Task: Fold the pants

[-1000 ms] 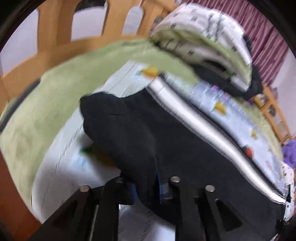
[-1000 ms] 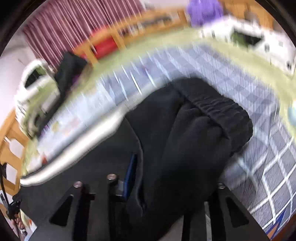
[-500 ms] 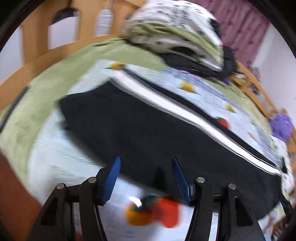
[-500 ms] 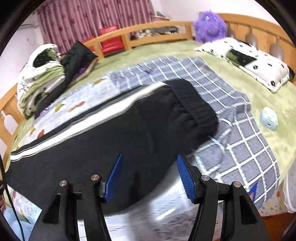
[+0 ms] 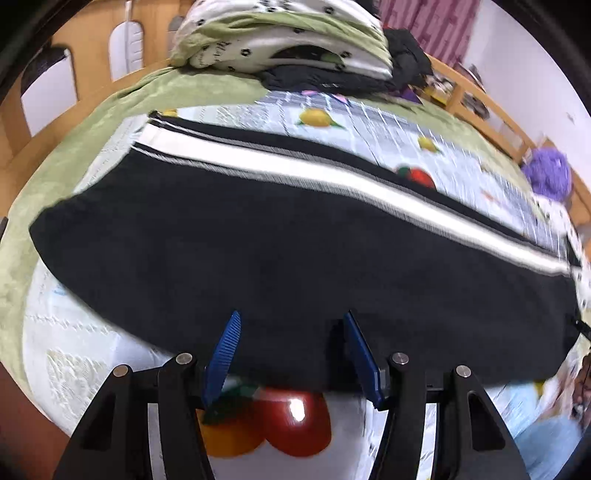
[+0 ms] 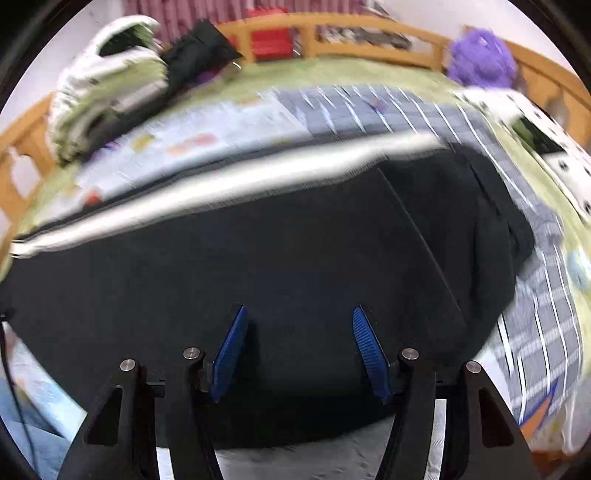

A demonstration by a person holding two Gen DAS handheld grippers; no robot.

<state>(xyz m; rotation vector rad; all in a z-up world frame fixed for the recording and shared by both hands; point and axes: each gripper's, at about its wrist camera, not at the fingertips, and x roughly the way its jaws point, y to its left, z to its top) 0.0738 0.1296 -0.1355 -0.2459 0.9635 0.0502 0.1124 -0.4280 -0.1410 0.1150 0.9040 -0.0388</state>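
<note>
left wrist view: both grippers' fingers [image 5: 224, 350] gape empty over black pants [image 5: 295, 240], bedding pile [image 5: 280, 40] beyond.

Even, fairly bright indoor light is filling both views, with no hard shadows falling across the bed. In the left wrist view a small white glare spot is shining on the red fruit print [image 5: 295, 421] near the bottom, and streaky motion blur is smearing the checked blanket [image 5: 406, 133] on the far right. The right wrist view is blurring far more heavily: the white stripe [image 6: 229, 184] is smearing, and the purple plush [image 6: 480, 59] far right is losing its outline. The black pants [image 5: 288, 243] are reading as a flat dark mass with little fold detail. Fisheye distortion is bending the wooden bed rail [image 6: 369, 33], and black vignetting is ringing the corners.
</note>
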